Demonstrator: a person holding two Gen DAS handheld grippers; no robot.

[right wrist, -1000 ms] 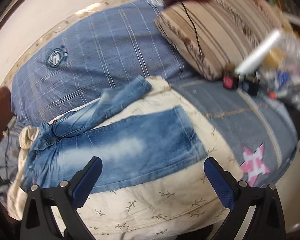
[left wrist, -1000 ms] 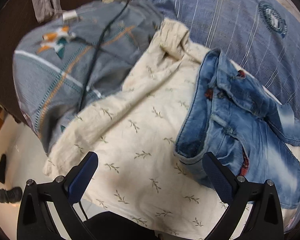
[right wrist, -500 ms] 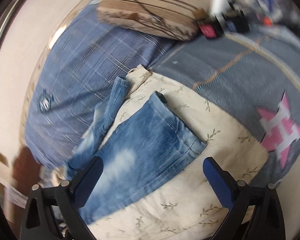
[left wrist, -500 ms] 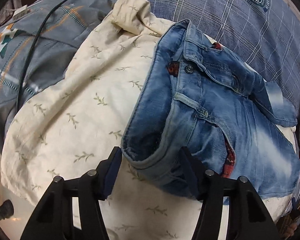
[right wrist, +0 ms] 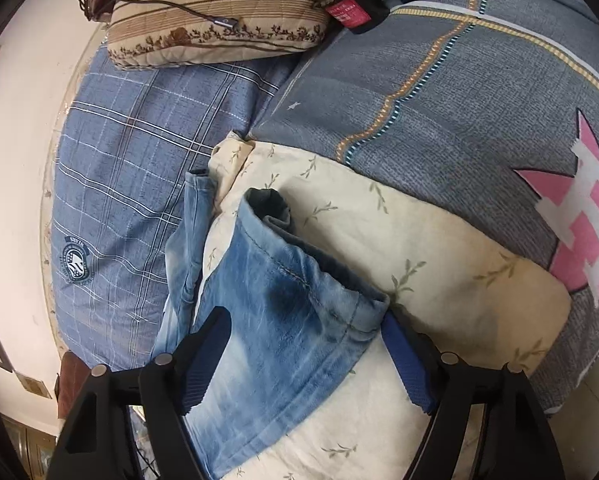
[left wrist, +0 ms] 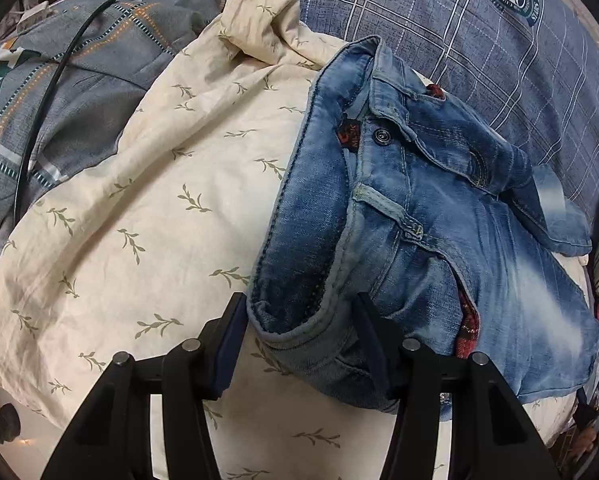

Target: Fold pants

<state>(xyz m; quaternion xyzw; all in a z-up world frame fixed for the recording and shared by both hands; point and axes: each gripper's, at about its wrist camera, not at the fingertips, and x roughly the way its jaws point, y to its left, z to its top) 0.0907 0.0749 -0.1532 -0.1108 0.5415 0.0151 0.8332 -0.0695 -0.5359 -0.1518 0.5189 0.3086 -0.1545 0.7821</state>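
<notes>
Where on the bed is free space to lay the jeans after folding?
The cream leaf-print cloth is bare left of the jeans, up to the grey quilt. The grey quilt is also bare near the pink star. Clutter crowds the striped pillow.

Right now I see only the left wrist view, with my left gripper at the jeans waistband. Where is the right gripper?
Observer: The right gripper is open, one finger at each side of the near jeans leg, close to its hem.
Operator: Where does the other leg end?
Observer: The far jeans leg lies mostly on the blue plaid sheet; its hem reaches the folded corner of the cream leaf-print cloth.
</notes>
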